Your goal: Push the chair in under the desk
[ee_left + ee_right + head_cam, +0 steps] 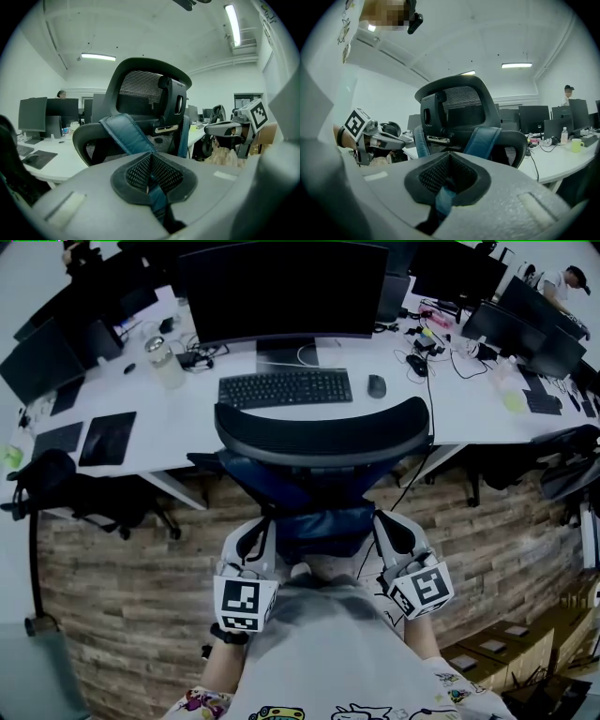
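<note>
A black mesh office chair with blue back struts stands with its back toward me, its seat partly under the white desk. My left gripper is low on the chair's back at the left, my right gripper at the right. In the left gripper view the jaws are shut on a blue strut that runs up to the chair back. The right gripper view shows the same: jaws pinched on a blue strut below the backrest.
On the desk are a large monitor, a keyboard, a mouse and a bottle. A bag-laden chair stands at the left, another chair at the right. A cable hangs beside the chair. The floor is wood.
</note>
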Demonstrator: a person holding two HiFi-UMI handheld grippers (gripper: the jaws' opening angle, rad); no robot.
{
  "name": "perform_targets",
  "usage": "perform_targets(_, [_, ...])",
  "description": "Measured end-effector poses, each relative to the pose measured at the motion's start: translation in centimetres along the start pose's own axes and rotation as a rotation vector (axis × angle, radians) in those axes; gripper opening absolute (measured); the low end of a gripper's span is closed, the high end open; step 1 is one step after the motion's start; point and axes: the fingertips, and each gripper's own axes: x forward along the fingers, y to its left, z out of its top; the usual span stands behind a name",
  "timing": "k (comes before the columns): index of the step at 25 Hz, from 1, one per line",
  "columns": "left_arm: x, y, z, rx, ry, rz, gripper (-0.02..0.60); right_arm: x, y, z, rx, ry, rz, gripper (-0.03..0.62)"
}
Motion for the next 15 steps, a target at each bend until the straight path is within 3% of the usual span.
perform_targets(15, [-0.32, 0.2, -0.03, 0.011, -0.007, 0.014, 0.011, -0.09, -0.36, -0.11, -0.001, 0.0, -0.019, 0.002])
